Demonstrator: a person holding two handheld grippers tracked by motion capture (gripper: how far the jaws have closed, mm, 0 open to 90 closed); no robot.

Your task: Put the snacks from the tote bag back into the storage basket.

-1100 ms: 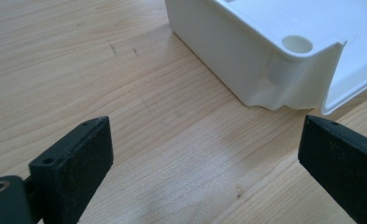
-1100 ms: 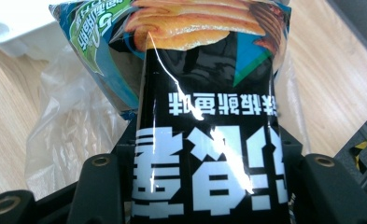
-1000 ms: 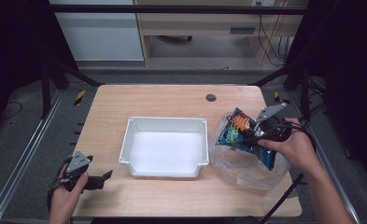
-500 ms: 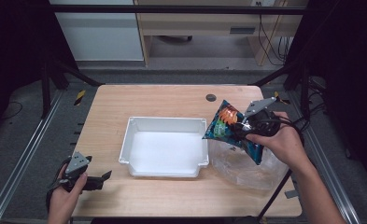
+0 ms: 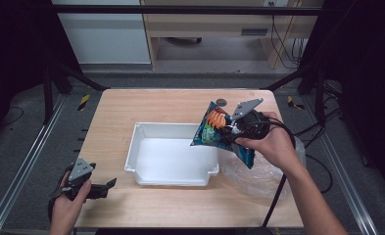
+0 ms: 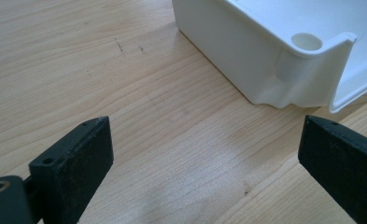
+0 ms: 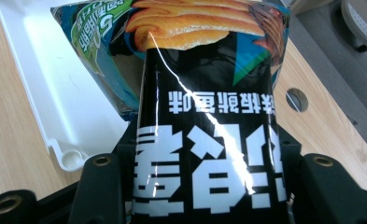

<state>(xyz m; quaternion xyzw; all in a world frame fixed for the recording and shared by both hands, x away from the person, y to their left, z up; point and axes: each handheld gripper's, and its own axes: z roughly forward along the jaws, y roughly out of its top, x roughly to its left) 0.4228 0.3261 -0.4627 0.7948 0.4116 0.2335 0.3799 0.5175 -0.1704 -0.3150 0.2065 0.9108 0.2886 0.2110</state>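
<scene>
Carrying a snack bag [image 5: 218, 131], the right gripper [image 5: 235, 131] has travelled from above the clear plastic bag [image 5: 261, 169] near the worktop's [image 5: 156, 100] right edge to the white tray's [image 5: 136, 156] right rim, jaws pinched on the bag's middle. Release into the tray appears to be next. Left gripper [image 5: 109, 185], jaws spread and empty, waits at the front-left corner.

Clear plastic bag [image 5: 263, 171] crumpled on wooden bench [image 5: 146, 105], below right jaws. Round grommet hole [image 5: 221, 102] just beyond them.
</scene>
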